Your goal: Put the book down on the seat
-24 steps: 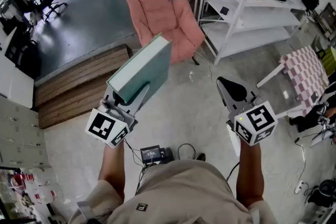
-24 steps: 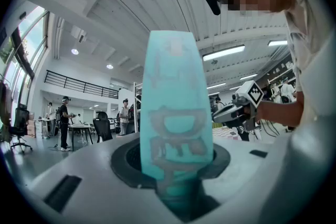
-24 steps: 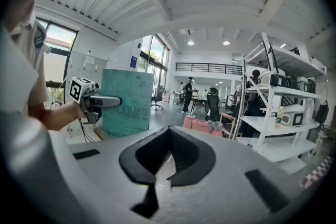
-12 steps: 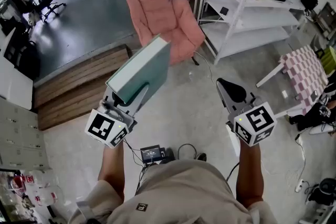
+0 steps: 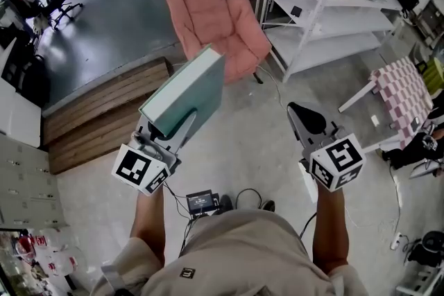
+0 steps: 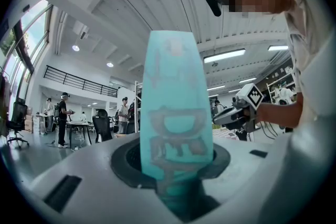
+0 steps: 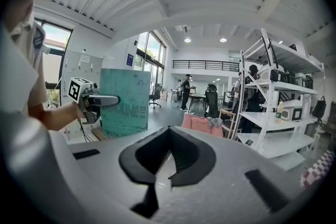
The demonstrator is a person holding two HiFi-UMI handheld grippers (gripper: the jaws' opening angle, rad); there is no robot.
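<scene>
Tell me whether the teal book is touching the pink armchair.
Apart. Right gripper view: teal book, clamped in the left hand-held gripper, stands well short of the pink armchair.

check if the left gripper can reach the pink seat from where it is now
Probably not yet. The left gripper, shut on the teal book, is well short of the pink seat, with bare floor between them. Nothing blocks the way, so stepping closer should do it.

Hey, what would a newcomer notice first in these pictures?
A large teal book clamped in the left gripper, held up at centre-left of the head view. Beyond it stands a pink armchair beside white shelving. The right gripper is shut, empty.
</scene>
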